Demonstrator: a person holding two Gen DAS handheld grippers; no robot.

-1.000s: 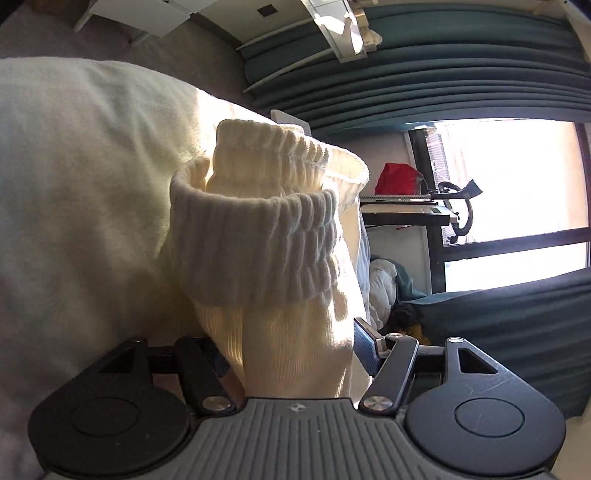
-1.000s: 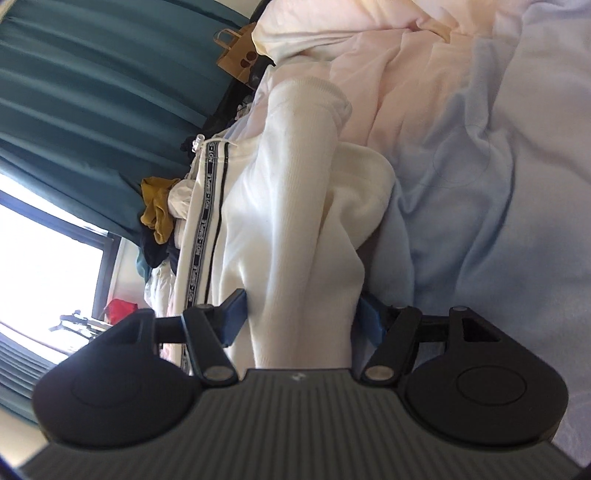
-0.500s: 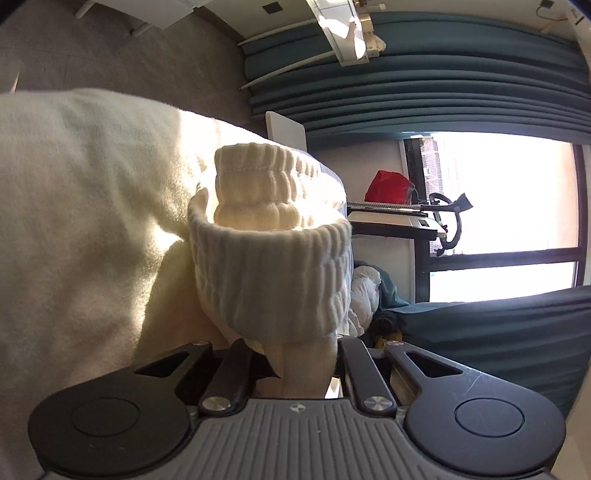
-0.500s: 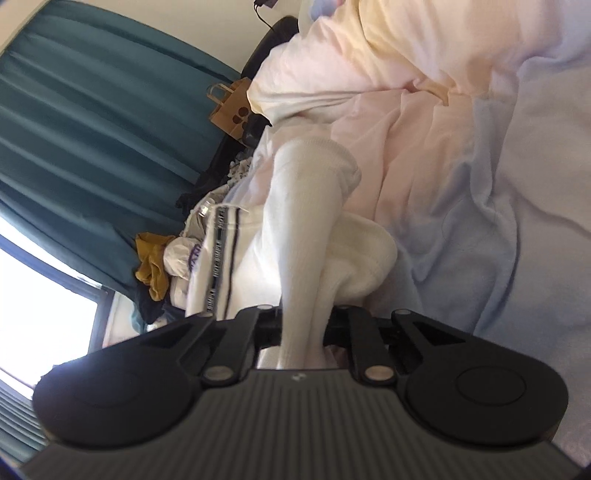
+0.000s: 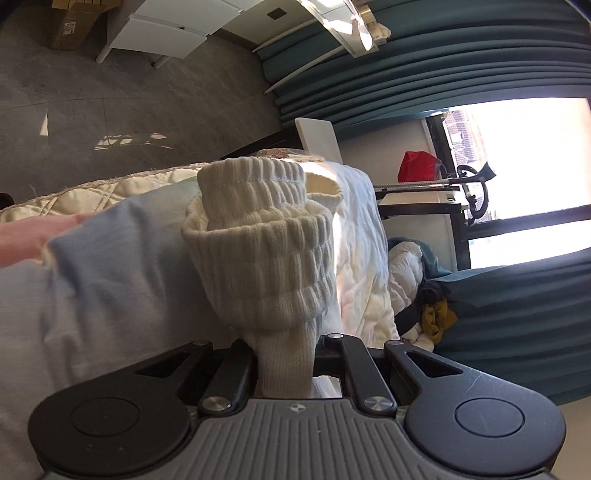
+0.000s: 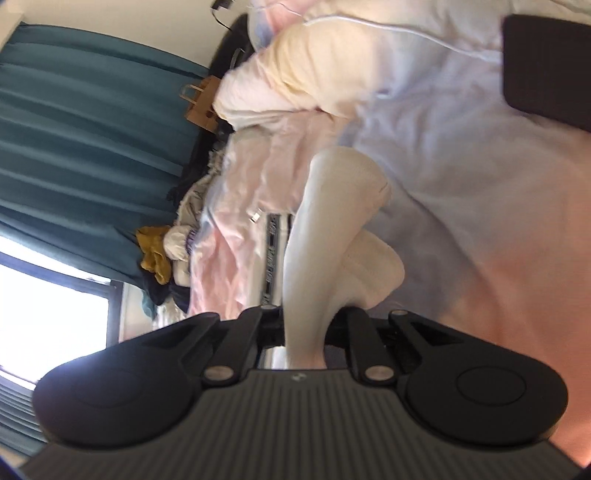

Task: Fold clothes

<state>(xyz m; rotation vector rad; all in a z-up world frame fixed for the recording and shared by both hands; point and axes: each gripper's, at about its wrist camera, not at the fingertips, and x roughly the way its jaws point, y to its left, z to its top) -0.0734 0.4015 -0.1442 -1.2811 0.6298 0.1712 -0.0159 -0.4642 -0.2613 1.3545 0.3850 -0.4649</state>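
Note:
A cream knit garment hangs from both grippers above the bed. In the left wrist view its ribbed cuff bulges just ahead of my left gripper, which is shut on the knit fabric below the cuff. In the right wrist view a smooth white fold of the garment rises from my right gripper, also shut on it. The fingertips of both grippers are hidden by the cloth. Beneath lies the pale blue and pink bed sheet.
A quilted cream blanket edges the bed. A black flat slab and a white cable lie on the sheet. A pile of clothes and a paper bag sit by teal curtains. Grey floor and white drawers lie beyond.
Both grippers went from open around the fabric to shut on it. They then lifted and carried the garment across the bed, so the sheet now shows under the cuff.

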